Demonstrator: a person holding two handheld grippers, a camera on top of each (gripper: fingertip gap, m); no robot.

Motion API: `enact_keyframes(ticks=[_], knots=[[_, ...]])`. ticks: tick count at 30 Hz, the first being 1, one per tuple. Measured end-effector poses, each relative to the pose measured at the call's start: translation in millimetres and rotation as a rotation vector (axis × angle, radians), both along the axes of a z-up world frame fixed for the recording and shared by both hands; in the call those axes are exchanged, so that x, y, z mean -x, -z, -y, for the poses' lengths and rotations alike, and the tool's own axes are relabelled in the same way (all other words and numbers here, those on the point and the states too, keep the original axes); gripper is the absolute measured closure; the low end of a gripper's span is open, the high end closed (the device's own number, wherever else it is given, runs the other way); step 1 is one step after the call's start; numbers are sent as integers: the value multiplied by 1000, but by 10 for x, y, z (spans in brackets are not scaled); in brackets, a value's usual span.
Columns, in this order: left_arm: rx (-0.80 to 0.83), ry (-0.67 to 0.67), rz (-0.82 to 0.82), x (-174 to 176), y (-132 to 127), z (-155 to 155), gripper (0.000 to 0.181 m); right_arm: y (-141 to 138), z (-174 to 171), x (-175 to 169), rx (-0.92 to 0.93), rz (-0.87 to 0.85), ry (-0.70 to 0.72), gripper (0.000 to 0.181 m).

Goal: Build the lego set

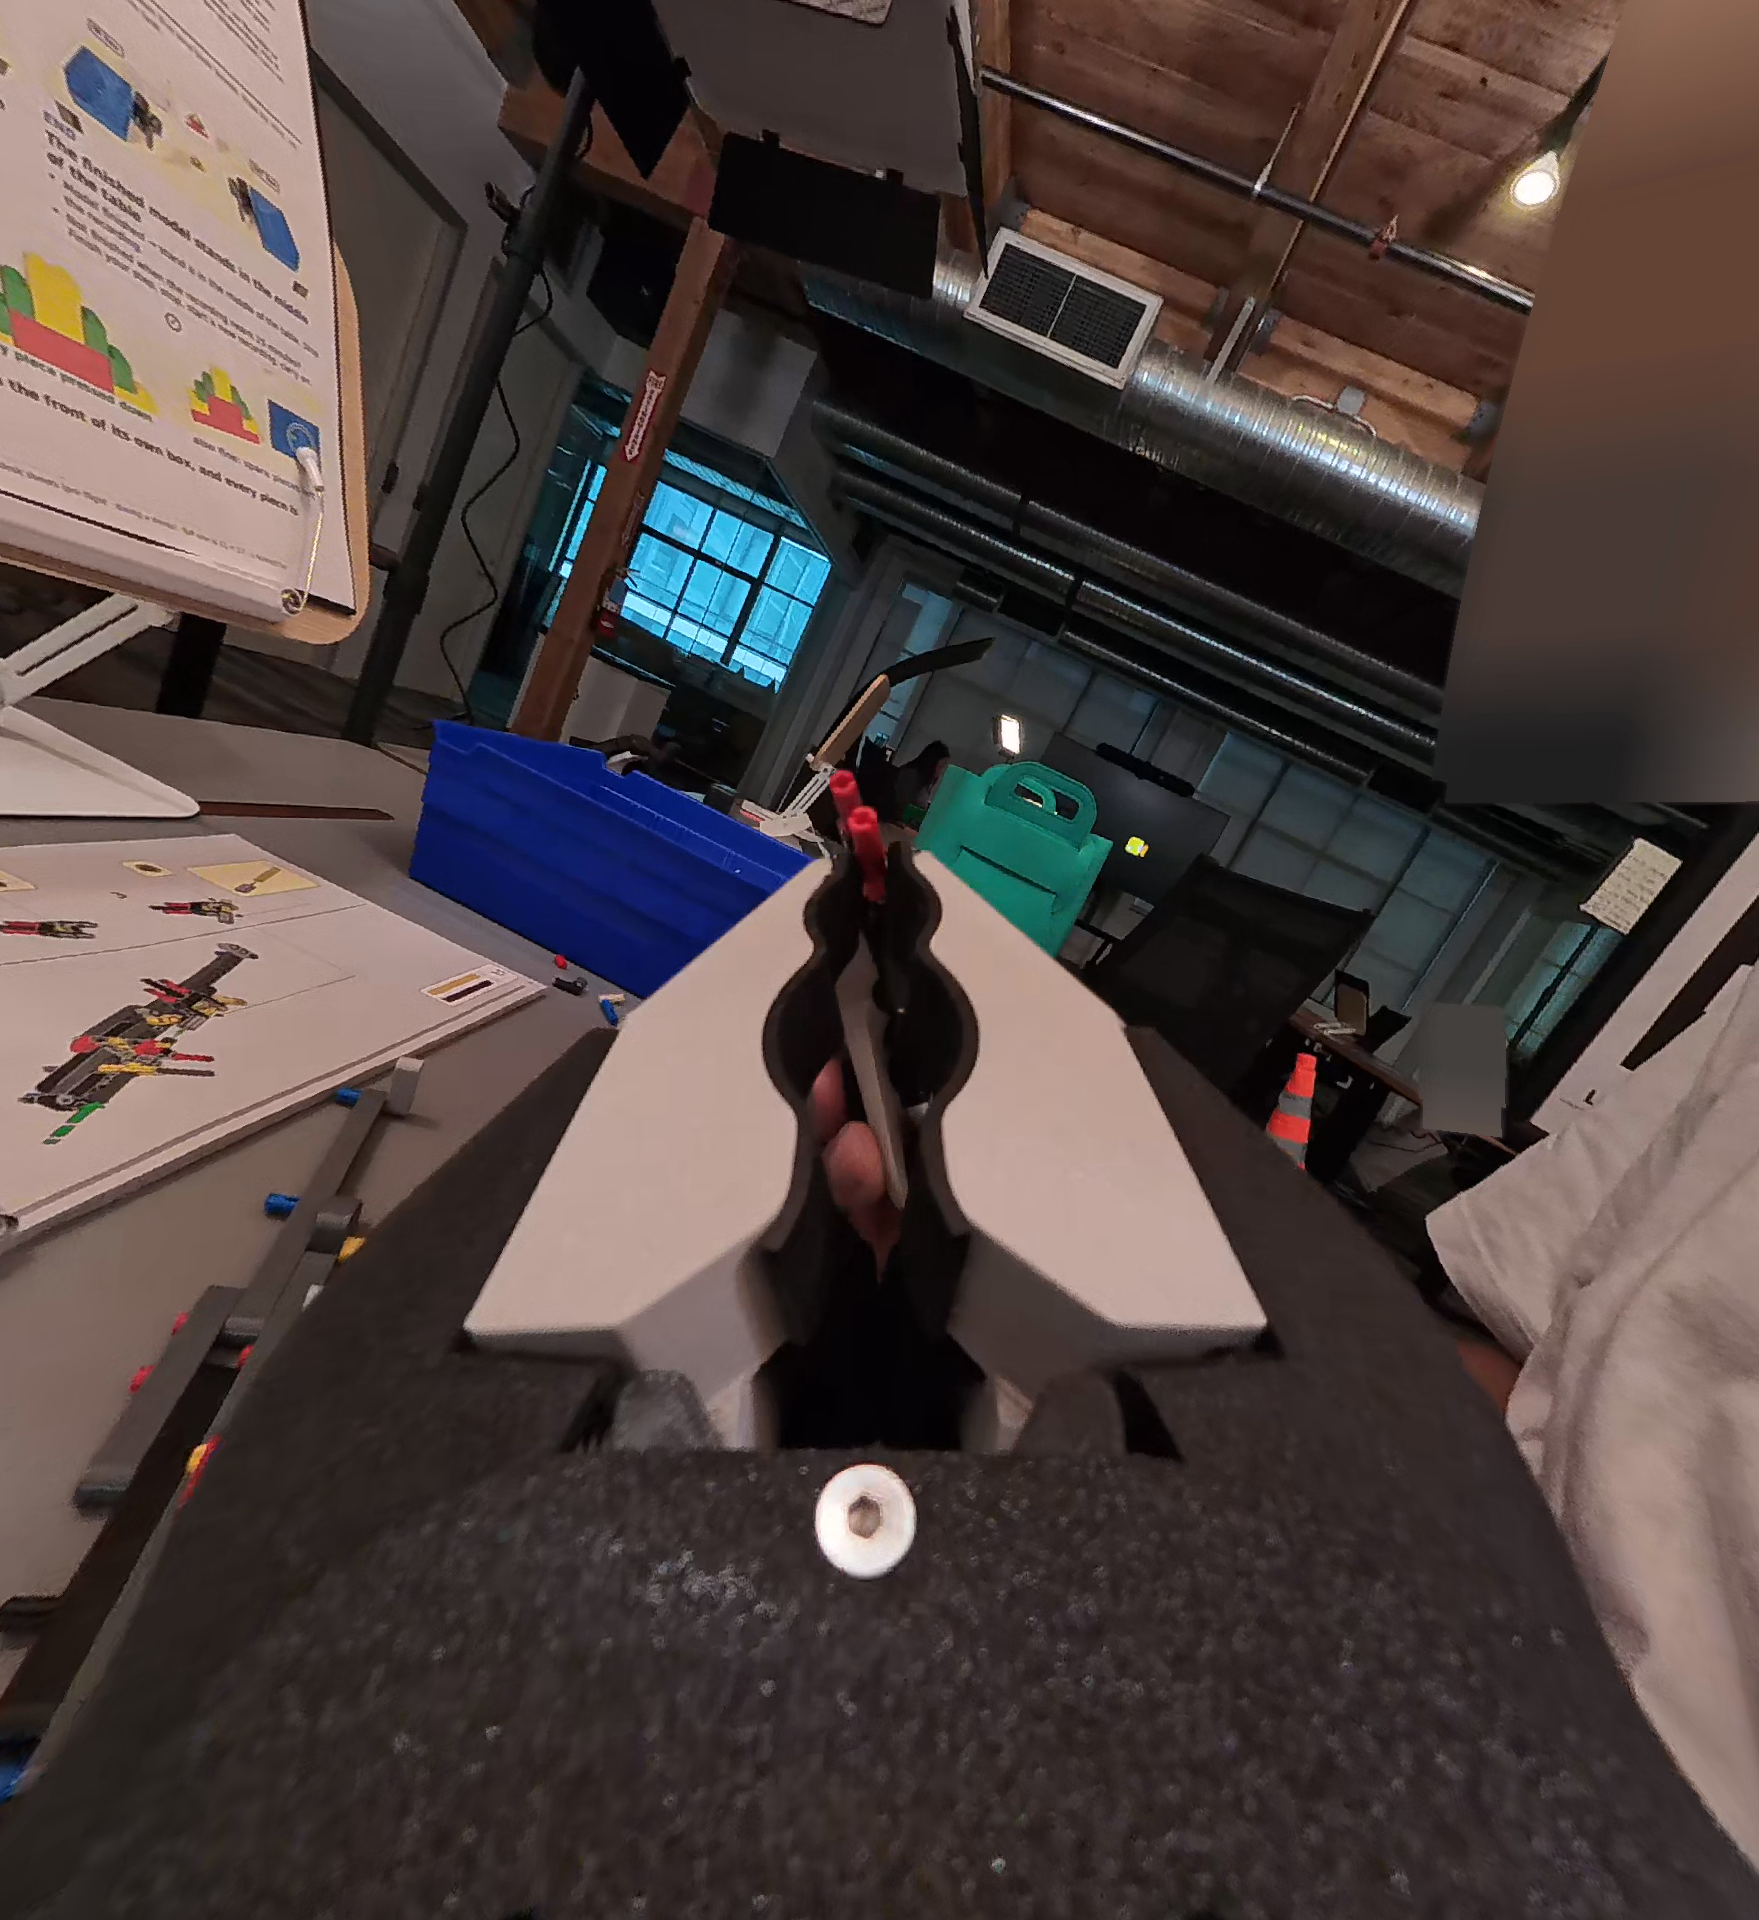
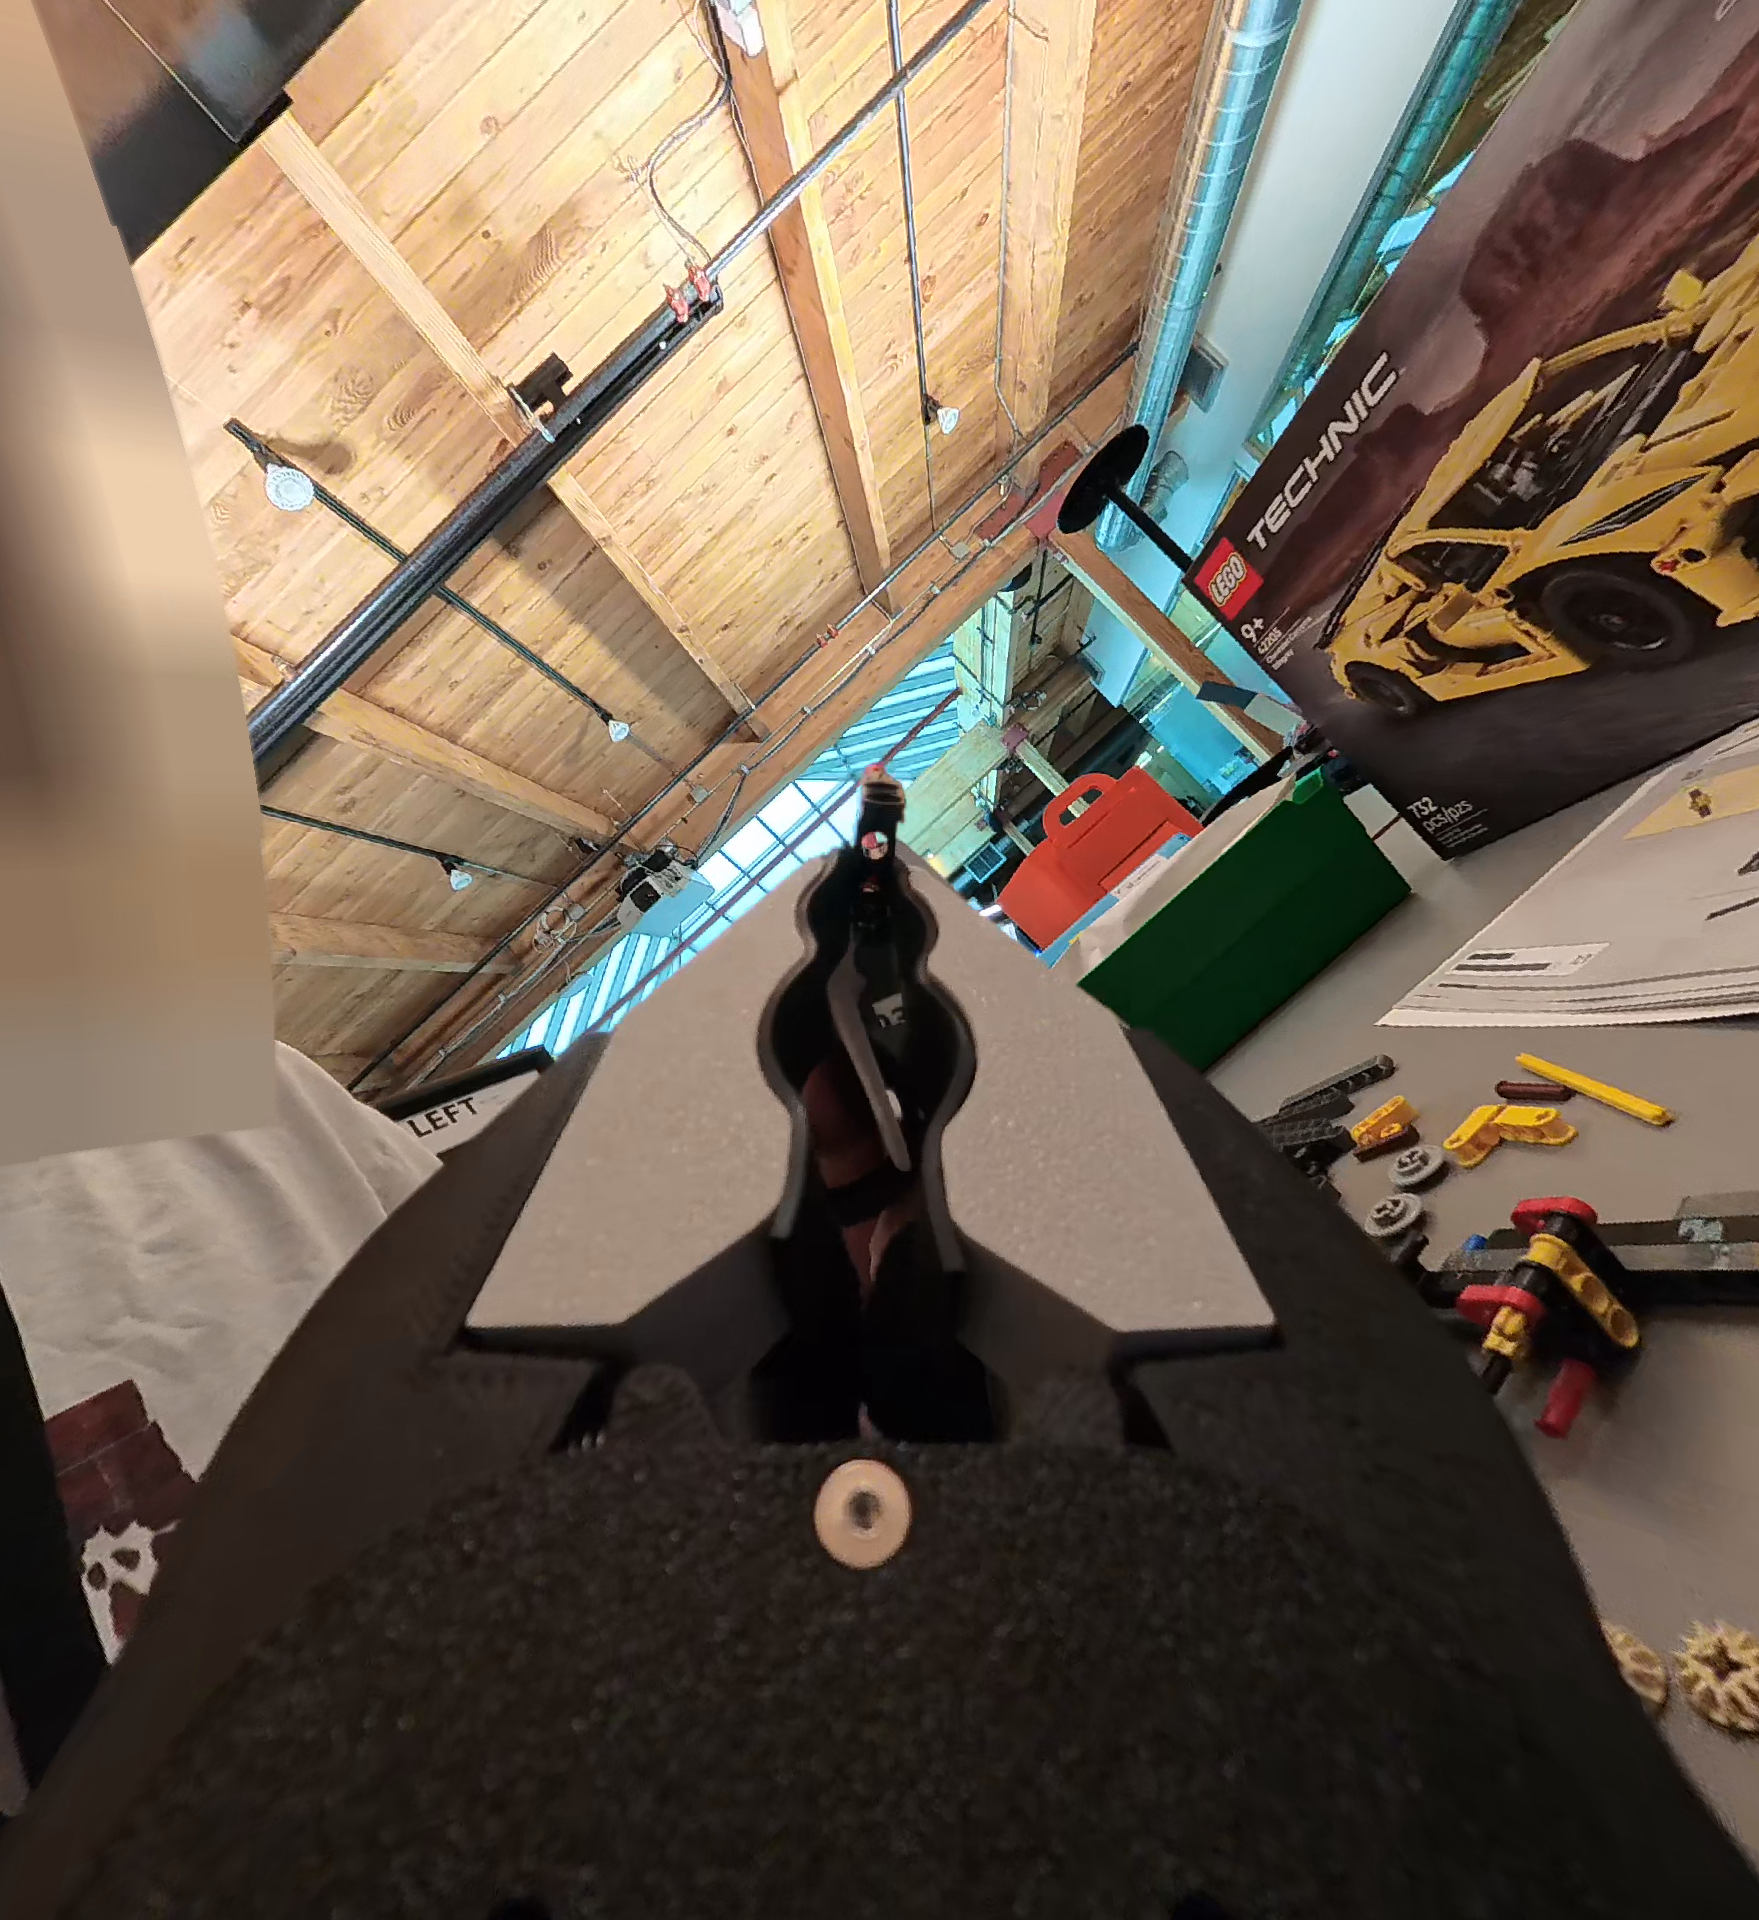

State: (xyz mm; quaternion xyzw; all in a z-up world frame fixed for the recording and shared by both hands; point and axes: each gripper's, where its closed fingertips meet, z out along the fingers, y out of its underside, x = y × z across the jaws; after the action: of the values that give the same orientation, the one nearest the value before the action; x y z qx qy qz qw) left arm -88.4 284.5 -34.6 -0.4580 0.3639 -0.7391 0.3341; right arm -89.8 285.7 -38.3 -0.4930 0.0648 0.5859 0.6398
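Grey worktable (image 2: pixel 1685 1475) strewn with loose parts (image 2: pixel 1498 1132); left gripper (image 1: pixel 867 883) and right gripper (image 2: pixel 873 862) raised, each clamped on a small pinned subassembly (image 1: pixel 862 847), likely mid-joining, alignment needed next.

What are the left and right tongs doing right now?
Left tongs: shut on a red pin.
Right tongs: shut on a black piece.
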Motion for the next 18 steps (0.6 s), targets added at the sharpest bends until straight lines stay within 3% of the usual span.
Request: enact_keyframes(ticks=[9, 18], knots=[[98, -8, 35, -37, -45, -5, 179, -43, 5, -38, -38, 2, 88, 175], [-221, 0, 23, 29, -70, 76, 178, -42, 61, 50, 9, -187, -182, 175]])
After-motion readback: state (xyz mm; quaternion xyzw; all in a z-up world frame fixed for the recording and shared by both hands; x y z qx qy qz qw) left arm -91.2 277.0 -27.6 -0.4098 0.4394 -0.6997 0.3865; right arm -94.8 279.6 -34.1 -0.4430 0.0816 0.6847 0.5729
